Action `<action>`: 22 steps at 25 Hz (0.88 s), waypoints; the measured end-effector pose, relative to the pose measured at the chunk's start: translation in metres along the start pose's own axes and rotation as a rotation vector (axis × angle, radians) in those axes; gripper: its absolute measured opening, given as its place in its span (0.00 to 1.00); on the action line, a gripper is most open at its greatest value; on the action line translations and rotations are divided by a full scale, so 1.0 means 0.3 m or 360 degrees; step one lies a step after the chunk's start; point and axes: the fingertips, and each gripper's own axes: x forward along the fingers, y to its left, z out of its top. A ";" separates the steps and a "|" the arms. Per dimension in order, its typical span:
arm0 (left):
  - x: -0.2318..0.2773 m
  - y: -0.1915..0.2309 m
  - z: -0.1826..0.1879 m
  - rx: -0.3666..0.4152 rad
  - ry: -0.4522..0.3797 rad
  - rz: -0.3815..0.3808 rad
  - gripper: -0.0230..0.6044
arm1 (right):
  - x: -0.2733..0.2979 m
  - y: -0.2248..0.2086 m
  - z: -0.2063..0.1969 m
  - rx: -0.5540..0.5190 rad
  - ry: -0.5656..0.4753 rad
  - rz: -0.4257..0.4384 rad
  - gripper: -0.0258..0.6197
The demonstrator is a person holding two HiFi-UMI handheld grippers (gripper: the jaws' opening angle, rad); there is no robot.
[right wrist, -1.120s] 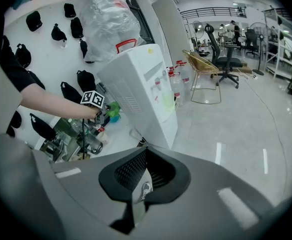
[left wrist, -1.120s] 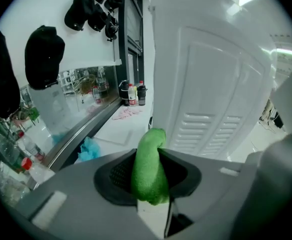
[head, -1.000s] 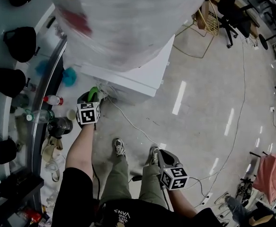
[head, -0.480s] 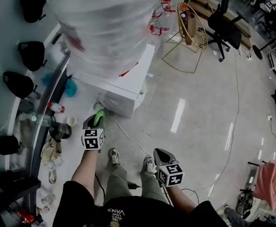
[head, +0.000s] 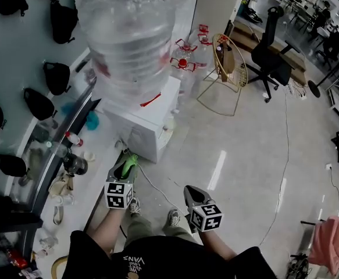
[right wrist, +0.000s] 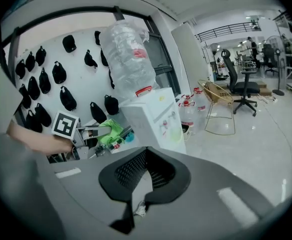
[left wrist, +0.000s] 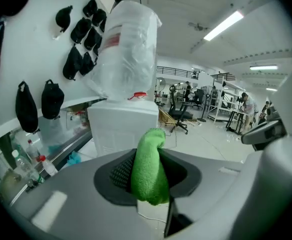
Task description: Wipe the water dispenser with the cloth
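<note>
The water dispenser (head: 149, 124) is a white cabinet with a big clear bottle (head: 128, 34) on top, standing by the left wall. My left gripper (head: 125, 166) is shut on a green cloth (head: 129, 160) and sits low, a short way in front of the cabinet's foot. In the left gripper view the cloth (left wrist: 150, 166) sticks out between the jaws with the dispenser (left wrist: 123, 126) straight ahead. My right gripper (head: 193, 195) is shut and holds nothing, off to the right near the person's feet. The right gripper view shows the dispenser (right wrist: 153, 119) and the cloth (right wrist: 110, 131).
Black bags (head: 56, 77) hang on the white wall. Bottles and clutter (head: 70, 150) fill the low shelf at left. Spare water bottles (head: 186, 60), a gold wire chair (head: 227, 68) and an office chair (head: 268, 54) stand behind. A white cable (head: 163, 190) runs over the floor.
The view has pulled back, so the dispenser now looks smaller and farther off. Both grippers sit lower in the view, the left still shut on the cloth.
</note>
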 end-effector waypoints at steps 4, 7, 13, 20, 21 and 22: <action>-0.101 -0.113 0.042 0.0006 -0.0084 -0.0008 0.22 | -0.057 0.015 0.061 -0.0045 -0.0076 0.0085 0.05; -0.168 -0.185 0.079 -0.0004 -0.0151 -0.0005 0.22 | -0.098 0.020 0.104 -0.0100 -0.0125 0.0133 0.05; -0.281 -0.306 0.163 0.0031 -0.0277 -0.0006 0.22 | -0.171 0.011 0.171 -0.0226 -0.0205 0.0165 0.05; -0.339 -0.426 0.209 0.0052 -0.0322 -0.0051 0.22 | -0.235 -0.010 0.210 -0.0236 -0.0279 0.0222 0.05; -0.344 -0.436 0.213 0.0056 -0.0326 -0.0054 0.22 | -0.239 -0.009 0.214 -0.0240 -0.0286 0.0229 0.05; -0.349 -0.444 0.215 0.0059 -0.0327 -0.0056 0.22 | -0.242 -0.006 0.216 -0.0252 -0.0293 0.0233 0.04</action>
